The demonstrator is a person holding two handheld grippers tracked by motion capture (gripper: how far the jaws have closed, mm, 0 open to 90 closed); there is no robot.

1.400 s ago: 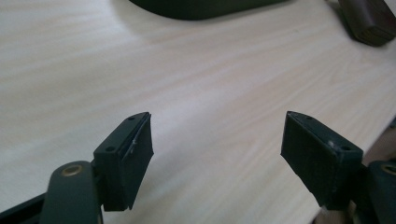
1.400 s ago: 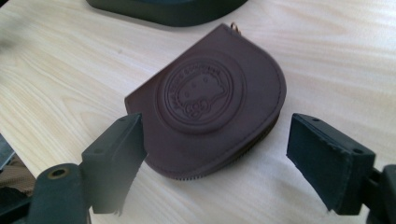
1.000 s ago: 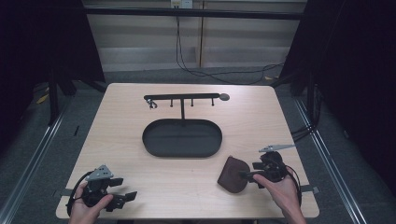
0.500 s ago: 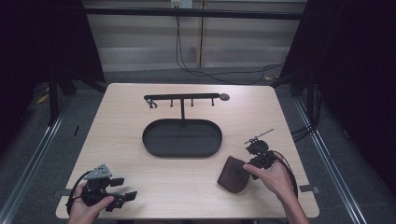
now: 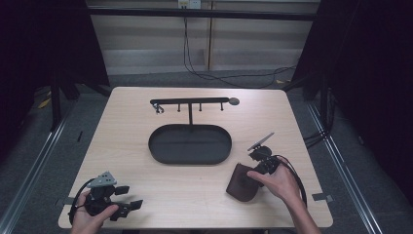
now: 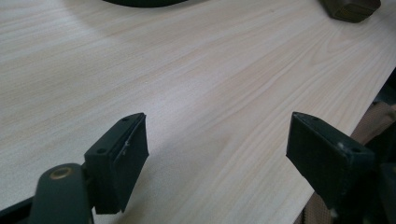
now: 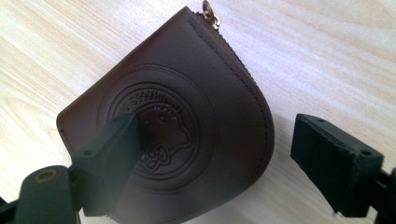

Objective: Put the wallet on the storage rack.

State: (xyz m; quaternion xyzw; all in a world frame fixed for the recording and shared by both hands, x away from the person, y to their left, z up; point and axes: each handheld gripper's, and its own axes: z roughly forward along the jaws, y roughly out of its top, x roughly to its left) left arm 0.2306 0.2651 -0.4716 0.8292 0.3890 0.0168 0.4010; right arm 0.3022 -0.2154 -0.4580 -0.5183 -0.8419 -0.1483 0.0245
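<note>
You have one brown leather pouch (image 5: pixel 242 182) on the table (image 5: pixel 131 146), near its right front, one black oval tray (image 5: pixel 190 144) at the centre, and one hook rack (image 5: pixel 190 102) standing behind it. Your right gripper (image 7: pixel 215 163) hangs over the pouch with its jaws spread wide, one over the leather and one beyond its curved edge. That gripper's view reveals a round embossed emblem (image 7: pixel 156 133) and a gold zip pull (image 7: pixel 211 15). Your left gripper (image 6: pixel 217 163) sits at the front left with jaws apart over bare wood. The tray holds nothing.
</note>
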